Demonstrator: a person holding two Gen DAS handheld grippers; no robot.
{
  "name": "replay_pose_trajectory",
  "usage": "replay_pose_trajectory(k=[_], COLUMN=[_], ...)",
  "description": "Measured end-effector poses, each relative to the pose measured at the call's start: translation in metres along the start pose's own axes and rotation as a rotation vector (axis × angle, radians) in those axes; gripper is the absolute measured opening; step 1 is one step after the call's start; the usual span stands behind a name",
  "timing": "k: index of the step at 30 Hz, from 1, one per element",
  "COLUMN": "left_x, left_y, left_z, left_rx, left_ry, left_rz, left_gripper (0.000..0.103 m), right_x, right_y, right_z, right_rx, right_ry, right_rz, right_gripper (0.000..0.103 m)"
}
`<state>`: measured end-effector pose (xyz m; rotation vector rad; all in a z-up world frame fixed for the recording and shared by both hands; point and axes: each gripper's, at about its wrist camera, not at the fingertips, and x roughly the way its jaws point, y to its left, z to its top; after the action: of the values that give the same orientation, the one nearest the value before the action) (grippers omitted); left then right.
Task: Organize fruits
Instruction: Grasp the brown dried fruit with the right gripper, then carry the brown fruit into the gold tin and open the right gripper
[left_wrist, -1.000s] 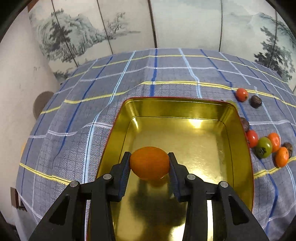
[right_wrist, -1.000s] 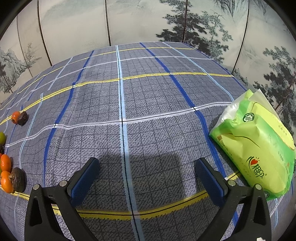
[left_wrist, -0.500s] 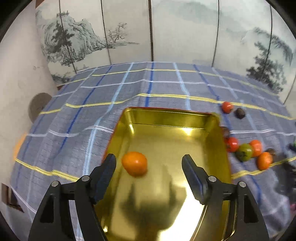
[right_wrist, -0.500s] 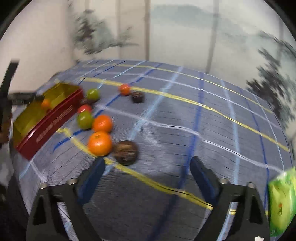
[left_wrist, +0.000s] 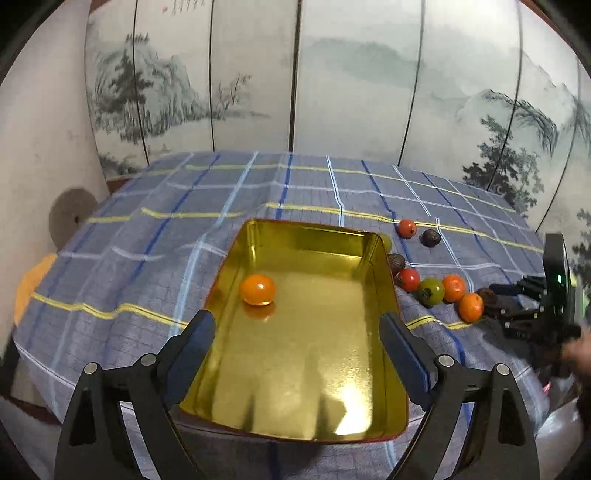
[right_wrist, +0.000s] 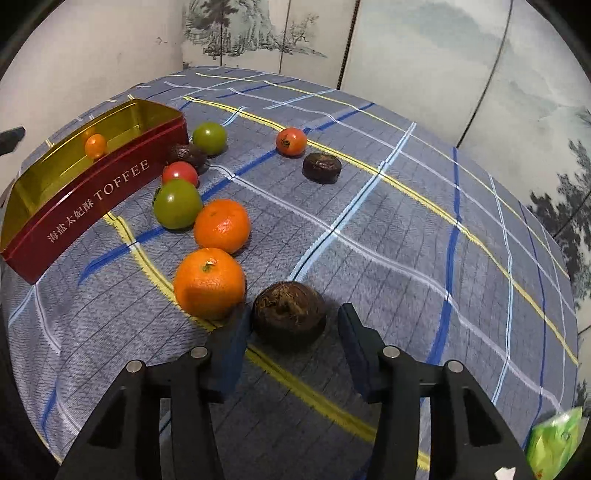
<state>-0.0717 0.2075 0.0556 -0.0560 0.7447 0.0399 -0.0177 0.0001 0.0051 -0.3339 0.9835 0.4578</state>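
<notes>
A red toffee tin with a gold inside sits on the checked cloth and holds one small orange. It also shows in the right wrist view, with the orange inside. My left gripper is open and empty above the tin's near half. My right gripper is open, its fingers on either side of a dark brown fruit on the cloth. Beside that fruit lie two oranges, two green tomatoes, two red tomatoes and two more brown fruits.
A green wipes pack lies at the near right of the table. A painted folding screen stands behind the table. The right gripper shows at the right edge of the left wrist view, by the fruit row.
My left gripper opened, dropped the orange into the tin and pulled back. My right gripper swung left to the loose fruit and now straddles the nearest brown fruit.
</notes>
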Motion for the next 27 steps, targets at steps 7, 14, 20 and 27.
replay_pose_trajectory(k=[7, 14, 20, 27], left_x=[-0.004, -0.020, -0.031, -0.033], left_y=[-0.003, 0.013, 0.030, 0.045], left_z=[-0.003, -0.004, -0.006, -0.014], left_rx=[0.026, -0.047, -0.060, -0.031], left_ry=[0.013, -0.038, -0.048, -0.029], left_rz=[0.072, 0.095, 0.098, 0.185], left_gripper=[0.099, 0.100, 0.100, 0.100], right_x=[-0.005, -0.061, -0.062, -0.018], right_y=[-0.007, 0.028, 0.096, 0.169], right_z=[-0.001, 0.035, 0.094, 0.132], right_rx=[0.048, 0.071, -0.018, -0.125], right_ry=[0.033, -0.140, -0.195, -0.127], right_rz=[0.011, 0.165, 0.361, 0.408], right_gripper=[0.036, 0.036, 0.036, 0.037])
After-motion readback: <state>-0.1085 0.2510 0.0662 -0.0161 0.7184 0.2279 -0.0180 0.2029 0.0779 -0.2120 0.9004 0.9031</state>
